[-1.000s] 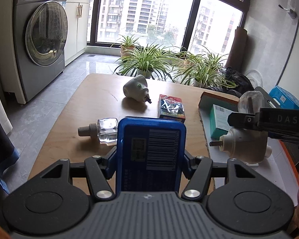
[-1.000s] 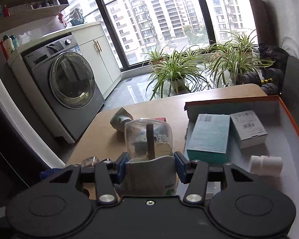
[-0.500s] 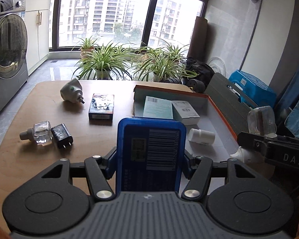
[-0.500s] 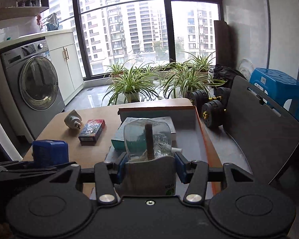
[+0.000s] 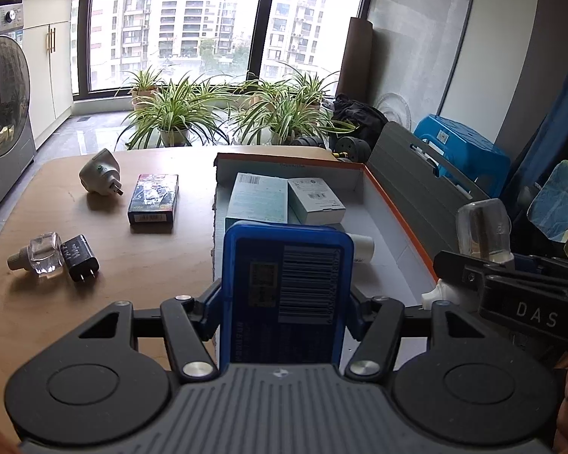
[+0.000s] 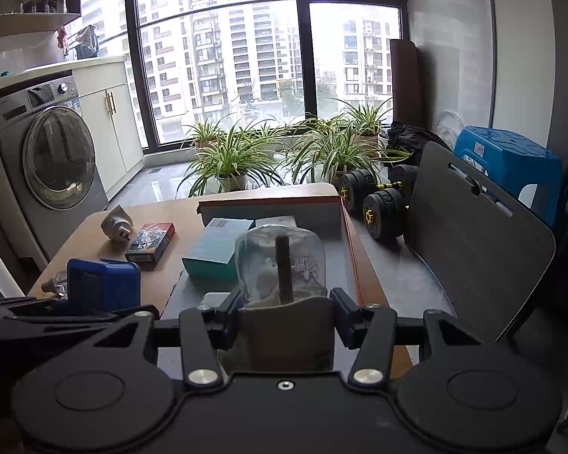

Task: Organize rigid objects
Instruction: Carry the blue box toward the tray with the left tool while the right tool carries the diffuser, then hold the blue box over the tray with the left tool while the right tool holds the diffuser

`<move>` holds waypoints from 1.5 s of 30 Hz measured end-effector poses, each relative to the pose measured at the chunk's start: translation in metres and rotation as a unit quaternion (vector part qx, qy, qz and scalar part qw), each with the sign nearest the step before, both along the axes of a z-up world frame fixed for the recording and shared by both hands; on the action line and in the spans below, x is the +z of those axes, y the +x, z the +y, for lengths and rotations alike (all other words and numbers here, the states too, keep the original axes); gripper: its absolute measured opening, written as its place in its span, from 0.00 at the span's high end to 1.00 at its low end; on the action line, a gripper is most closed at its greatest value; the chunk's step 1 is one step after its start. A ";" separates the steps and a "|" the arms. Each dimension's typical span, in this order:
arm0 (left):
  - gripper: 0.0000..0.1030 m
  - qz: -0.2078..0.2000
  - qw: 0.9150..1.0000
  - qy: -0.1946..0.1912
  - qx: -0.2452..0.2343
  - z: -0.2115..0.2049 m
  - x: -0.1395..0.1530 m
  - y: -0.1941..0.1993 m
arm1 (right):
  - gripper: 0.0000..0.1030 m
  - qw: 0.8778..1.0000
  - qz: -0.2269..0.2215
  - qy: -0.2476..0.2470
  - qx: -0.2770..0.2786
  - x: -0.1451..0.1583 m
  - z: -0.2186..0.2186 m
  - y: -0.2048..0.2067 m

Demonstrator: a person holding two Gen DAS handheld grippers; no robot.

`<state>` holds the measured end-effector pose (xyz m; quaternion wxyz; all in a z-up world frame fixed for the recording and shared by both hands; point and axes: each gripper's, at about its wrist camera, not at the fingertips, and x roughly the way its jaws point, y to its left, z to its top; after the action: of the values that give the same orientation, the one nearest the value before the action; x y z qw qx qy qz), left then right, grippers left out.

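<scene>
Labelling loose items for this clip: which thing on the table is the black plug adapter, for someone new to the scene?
Start at the wooden table, on its bare side left of the orange-edged tray. The black plug adapter lies nearest the left edge, touching a clear glass bottle. It alone is small, black, with two metal prongs.

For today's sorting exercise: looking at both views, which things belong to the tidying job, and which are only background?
Part of the job: blue box held in the left tool; mosquito-liquid vaporiser held in the right tool; open tray box; card pack; white plug; black charger; clear bottle.

Just lying about: washing machine; potted plants; dumbbells; blue stool.
</scene>
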<state>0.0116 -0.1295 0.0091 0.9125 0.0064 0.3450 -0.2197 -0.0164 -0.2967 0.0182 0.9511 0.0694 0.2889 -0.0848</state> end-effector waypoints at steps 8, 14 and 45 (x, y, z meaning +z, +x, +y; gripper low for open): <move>0.39 0.002 1.000 0.008 -0.001 -0.006 -0.002 -0.002 | 0.42 1.000 0.008 0.002 0.004 -0.006 0.001 0.003; 0.39 0.004 1.000 0.013 0.002 -0.007 -0.002 -0.004 | 0.42 1.000 0.009 0.002 0.003 -0.007 0.001 0.004; 0.39 0.014 1.000 0.014 0.002 -0.014 -0.009 -0.003 | 0.42 1.000 0.014 0.003 -0.001 -0.016 -0.002 0.008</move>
<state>0.0085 -0.1435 -0.0003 0.9080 0.0152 0.3604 -0.2131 -0.0087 -0.2986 0.0022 0.9465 0.0716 0.3027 -0.0861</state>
